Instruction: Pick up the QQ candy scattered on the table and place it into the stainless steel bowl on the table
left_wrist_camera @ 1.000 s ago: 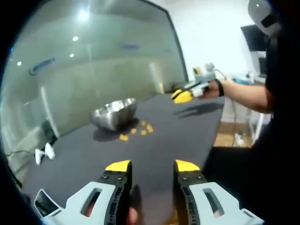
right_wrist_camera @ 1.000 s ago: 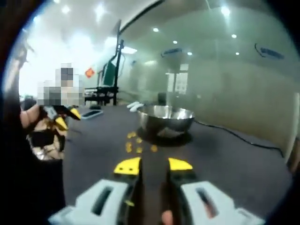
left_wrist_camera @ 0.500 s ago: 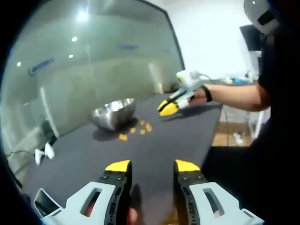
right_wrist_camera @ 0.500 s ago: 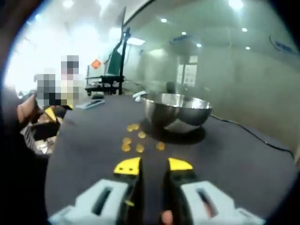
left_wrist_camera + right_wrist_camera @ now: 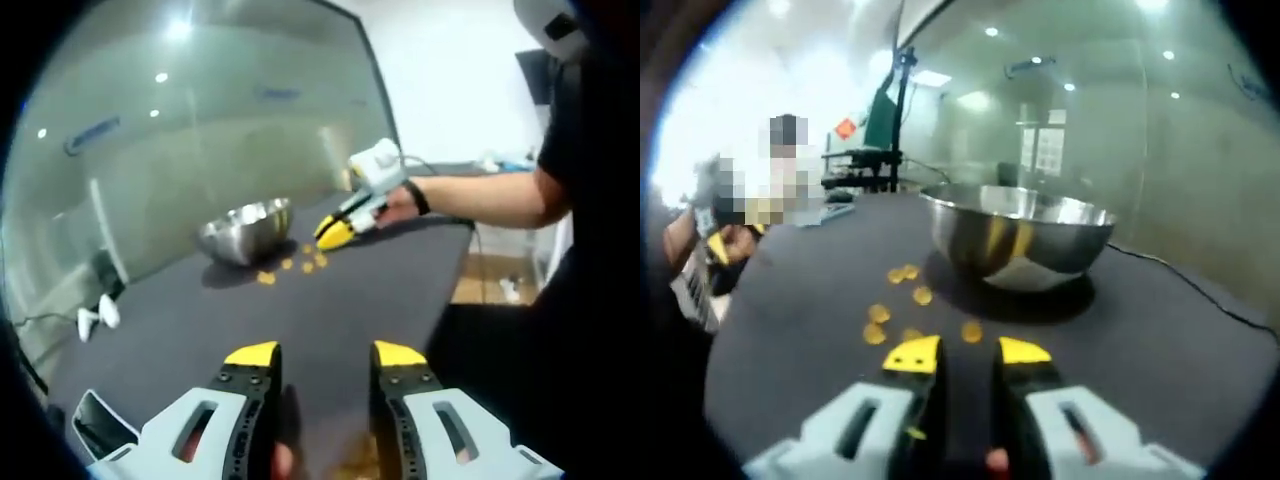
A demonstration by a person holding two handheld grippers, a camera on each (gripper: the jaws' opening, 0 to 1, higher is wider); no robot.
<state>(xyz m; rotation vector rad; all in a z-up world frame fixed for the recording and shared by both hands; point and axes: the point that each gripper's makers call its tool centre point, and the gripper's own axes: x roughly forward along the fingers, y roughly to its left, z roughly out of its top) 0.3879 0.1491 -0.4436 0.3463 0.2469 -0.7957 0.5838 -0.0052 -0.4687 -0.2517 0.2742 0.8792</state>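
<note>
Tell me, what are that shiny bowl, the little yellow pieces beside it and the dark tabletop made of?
The bowl looks like polished metal, likely stainless steel: its side mirrors the yellow jaw tips and room lights. The yellow pieces look like soft candy, though they are too small to tell for sure. The table has a matte dark grey surface with no glare, possibly a cloth or mat.
</note>
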